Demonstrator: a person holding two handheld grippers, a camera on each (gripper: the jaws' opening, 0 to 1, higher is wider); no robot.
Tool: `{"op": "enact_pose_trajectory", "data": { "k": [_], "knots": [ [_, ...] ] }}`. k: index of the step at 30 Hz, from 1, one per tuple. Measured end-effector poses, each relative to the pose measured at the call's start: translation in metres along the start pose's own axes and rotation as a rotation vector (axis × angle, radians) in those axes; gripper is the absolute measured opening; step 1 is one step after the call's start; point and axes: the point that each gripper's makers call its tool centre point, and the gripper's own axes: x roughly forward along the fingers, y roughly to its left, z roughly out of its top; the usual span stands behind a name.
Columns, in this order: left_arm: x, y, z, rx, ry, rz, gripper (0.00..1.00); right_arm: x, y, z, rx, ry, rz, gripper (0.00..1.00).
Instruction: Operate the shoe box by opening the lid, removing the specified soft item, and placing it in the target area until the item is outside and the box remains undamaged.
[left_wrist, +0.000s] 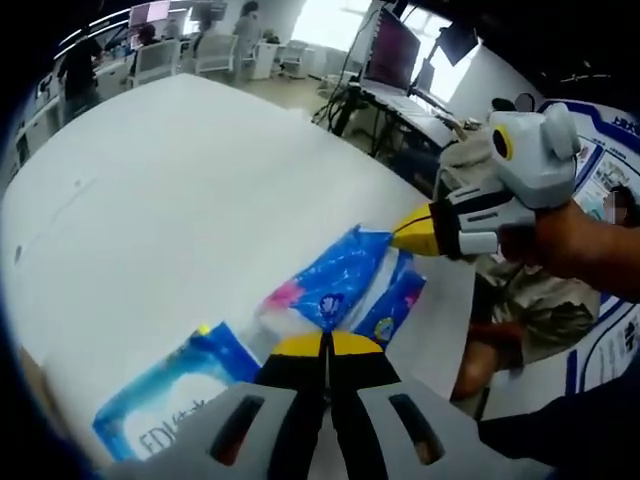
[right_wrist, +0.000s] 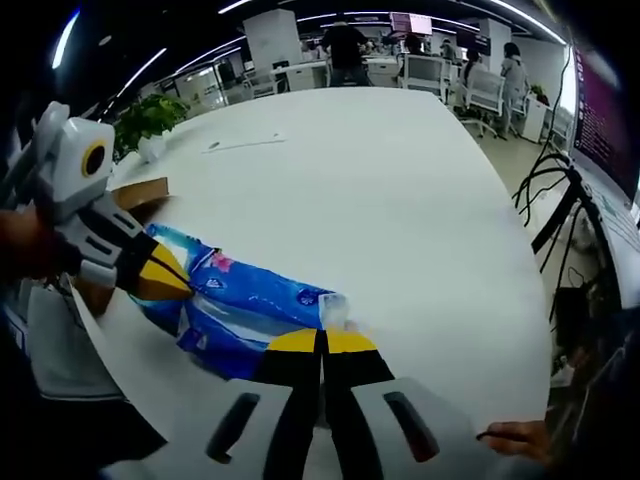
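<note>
we saw a wide white table with a smooth matte top, an office behind it: desks, chairs, monitors, people standing far off. a potted plant sat past the table's far corner in the right gripper view, and cables hung off the table's side. a brown cardboard edge, likely the shoe box, showed beside the table rim; we could not tell whether its lid was up.

the soft pack, blue crinkled plastic with pink and white print, lay on the table near its edge, outside the box. a second blue and white pack lay just beside it in the left gripper view.

left gripper: yellow-tipped black jaws pressed together, pinching one end of the pack. right gripper: jaws likewise pressed together, on the pack's other end. each gripper crossed the other's view, white body, yellow tips touching the plastic. a hand gripped the right one. nothing stood between the pack and the open table top.
</note>
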Motion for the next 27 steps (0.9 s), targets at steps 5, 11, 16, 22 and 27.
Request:
{"op": "enact_pose_trajectory", "data": {
  "k": [5, 11, 16, 22, 27],
  "knots": [
    [0.0019, 0.0039, -0.0026, -0.011, 0.000, 0.006, 0.00, 0.0036, 0.0014, -0.0038, 0.001, 0.007, 0.005, 0.00],
    [0.0060, 0.0051, -0.0036, -0.020, 0.003, 0.001, 0.00, 0.0071, -0.0005, -0.0090, 0.018, 0.017, 0.005, 0.00],
    [0.0065, 0.0067, -0.0025, -0.018, -0.008, -0.001, 0.00, 0.0077, -0.0007, -0.0100, 0.030, 0.021, 0.012, 0.01],
    [0.0064, 0.0060, 0.0011, -0.002, -0.018, -0.011, 0.06, 0.0097, -0.0002, -0.0085, 0.027, 0.021, 0.006, 0.05],
    [0.0015, 0.0080, 0.0031, 0.007, -0.033, -0.002, 0.11, 0.0067, 0.0010, -0.0055, 0.026, 0.011, -0.004, 0.11]
  ]
}}
